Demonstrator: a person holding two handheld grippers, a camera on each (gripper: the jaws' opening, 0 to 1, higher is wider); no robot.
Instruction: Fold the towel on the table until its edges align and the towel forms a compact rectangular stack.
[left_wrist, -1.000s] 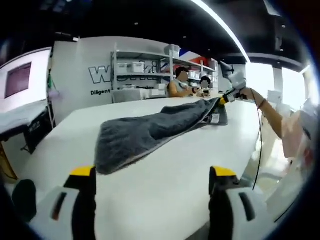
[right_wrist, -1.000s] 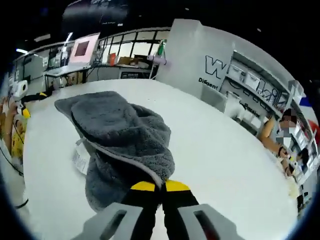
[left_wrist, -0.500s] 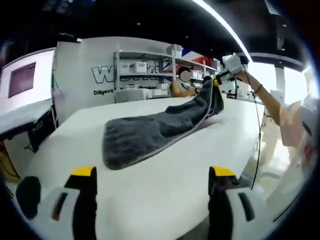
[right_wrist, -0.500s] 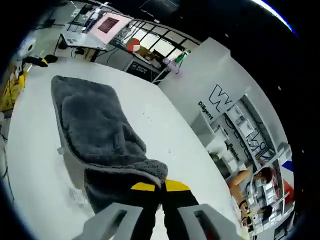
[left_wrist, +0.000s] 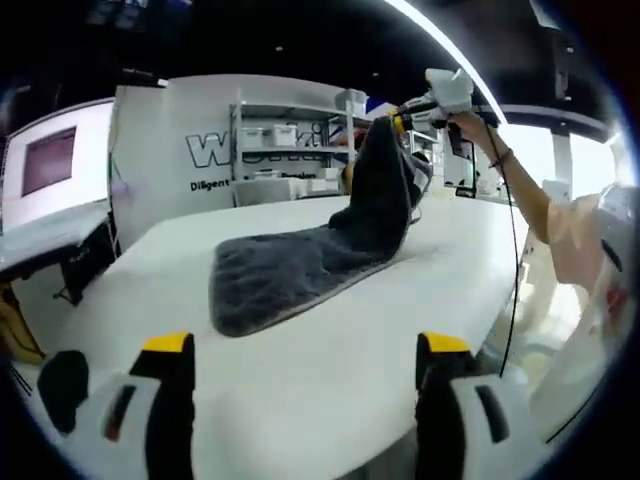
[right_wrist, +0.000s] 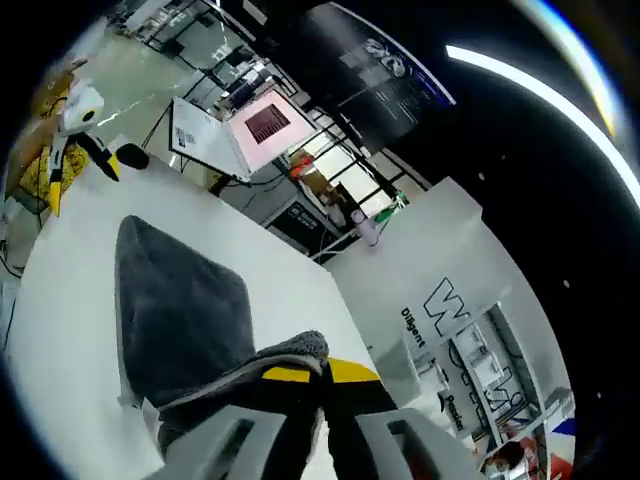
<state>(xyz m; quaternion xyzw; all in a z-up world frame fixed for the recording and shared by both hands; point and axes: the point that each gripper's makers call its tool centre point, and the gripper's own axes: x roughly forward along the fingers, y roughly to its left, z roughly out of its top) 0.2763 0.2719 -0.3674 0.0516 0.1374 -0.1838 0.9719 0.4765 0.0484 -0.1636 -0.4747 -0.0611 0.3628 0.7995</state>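
grey towel (left_wrist: 300, 265) corner being held up off white table (left_wrist: 300, 390) by right gripper (right_wrist: 320, 372) w/ jaws pinched on it, left gripper (left_wrist: 305, 345) jaws being kept spread

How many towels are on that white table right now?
1. A single grey towel lies on the white table, its far end lifted up by the right gripper, shut on it. The left gripper is open, near the table's edge. More cloth could be hidden behind the raised fold.

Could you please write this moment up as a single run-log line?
phase: first fold, lifting | right gripper: shut on towel end, raised above table | left gripper: open, low over near table edge | towel: far end raised, near end flat
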